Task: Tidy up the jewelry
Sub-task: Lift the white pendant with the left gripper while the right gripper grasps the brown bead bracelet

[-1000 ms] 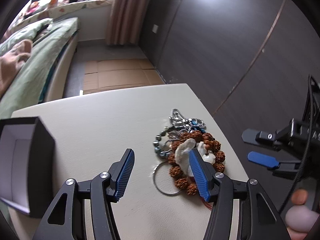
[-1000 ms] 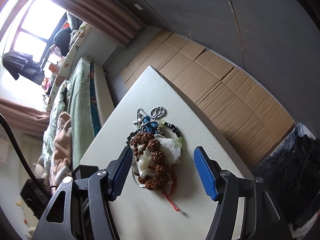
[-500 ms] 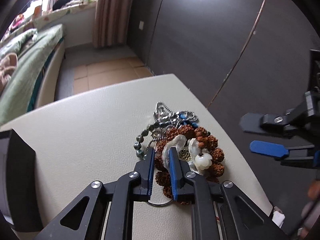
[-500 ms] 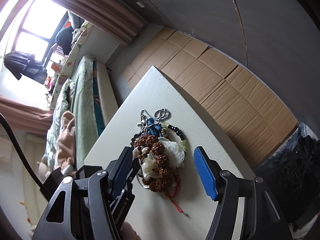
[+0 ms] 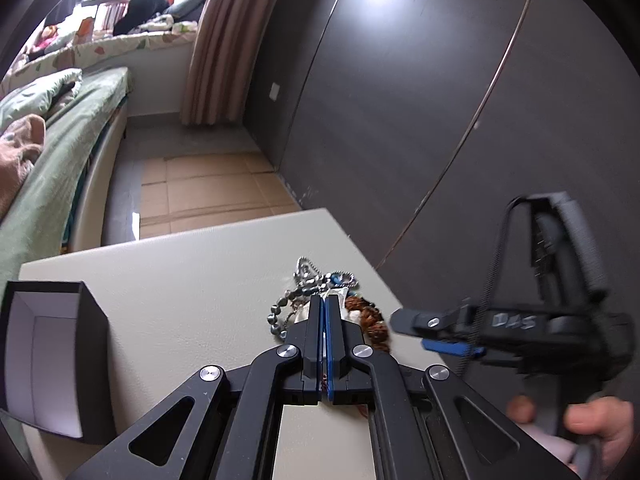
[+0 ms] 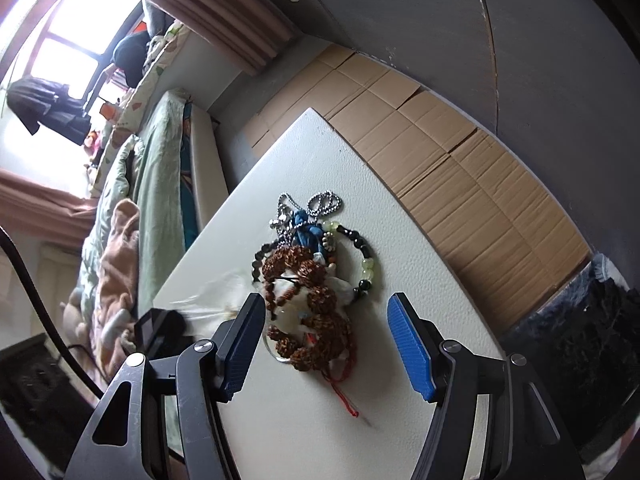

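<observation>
left gripper (image 5: 324,304) fingers pinched tight on something pale in the jewelry pile (image 6: 308,292) on the table (image 6: 400,400), likely to lift one piece toward the open box (image 5: 48,364). right gripper (image 6: 326,344) wide open, empty, hovering over the pile.

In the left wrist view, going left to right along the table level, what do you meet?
Open black box → dark bead strand → shut left gripper → brown seed bracelet → right gripper.
</observation>
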A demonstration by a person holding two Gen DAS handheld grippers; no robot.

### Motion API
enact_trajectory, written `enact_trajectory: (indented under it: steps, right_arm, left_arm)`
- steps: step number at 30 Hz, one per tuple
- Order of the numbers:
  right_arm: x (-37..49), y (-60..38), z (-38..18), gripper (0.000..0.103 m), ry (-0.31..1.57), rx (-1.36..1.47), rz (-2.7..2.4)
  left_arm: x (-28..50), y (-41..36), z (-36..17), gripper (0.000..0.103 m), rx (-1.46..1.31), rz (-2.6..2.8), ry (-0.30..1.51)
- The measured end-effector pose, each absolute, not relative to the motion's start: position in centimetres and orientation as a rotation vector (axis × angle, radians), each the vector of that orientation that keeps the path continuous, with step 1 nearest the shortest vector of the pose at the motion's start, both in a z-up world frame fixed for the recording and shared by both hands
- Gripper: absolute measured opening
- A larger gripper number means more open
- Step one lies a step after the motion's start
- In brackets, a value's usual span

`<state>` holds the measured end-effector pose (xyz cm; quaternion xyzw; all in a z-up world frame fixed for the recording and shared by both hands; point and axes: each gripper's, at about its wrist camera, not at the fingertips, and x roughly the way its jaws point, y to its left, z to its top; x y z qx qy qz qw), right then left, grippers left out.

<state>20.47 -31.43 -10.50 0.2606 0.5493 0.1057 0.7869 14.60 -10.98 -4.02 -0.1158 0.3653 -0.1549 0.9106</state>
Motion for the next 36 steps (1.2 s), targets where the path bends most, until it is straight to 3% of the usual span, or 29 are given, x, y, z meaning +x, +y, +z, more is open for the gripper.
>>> enact_trajectory:
  steps: [19,22,23,24,25,26,36]
  right_arm:
    - [20.7,-28.0,-13.1,0.060,1.255,0.455,0.218]
    - [20.5,-27.0,-13.1,0.052,1.253,0.383,0.203]
    - [20.4,-26.8,-13.2,0.042,1.257,0.370,0.207]
    - [20.4,-26.7,-13.3,0.039,1.263,0.367,0.199]
    - [20.3,-27.0,-13.3,0.026,1.259,0.360,0.183]
    - [20.1,-27.2,-13.2,0.022,1.258,0.370,0.185]
    - [18.0,-29.1,-9.5,0.020,1.122,0.504,0.284]
  left_arm:
    - [11.7,-5.8,-1.3,0.000,-0.317,-0.252,0.667]
    - [11.4,-5.1,-1.0,0.000,-0.328,-0.240,0.660]
    - [11.2,-4.9,-0.8,0.000,-0.329,-0.235,0.655]
    - [11.1,-4.7,-0.8,0.000,-0.329,-0.230,0.651]
    - [11.0,-4.5,-0.7,0.000,-0.329,-0.227,0.649]
    - [10.9,-4.3,-0.7,0.000,-0.329,-0.224,0.647]
    - [9.4,-1.8,0.1,0.000,-0.353,-0.175,0.627]
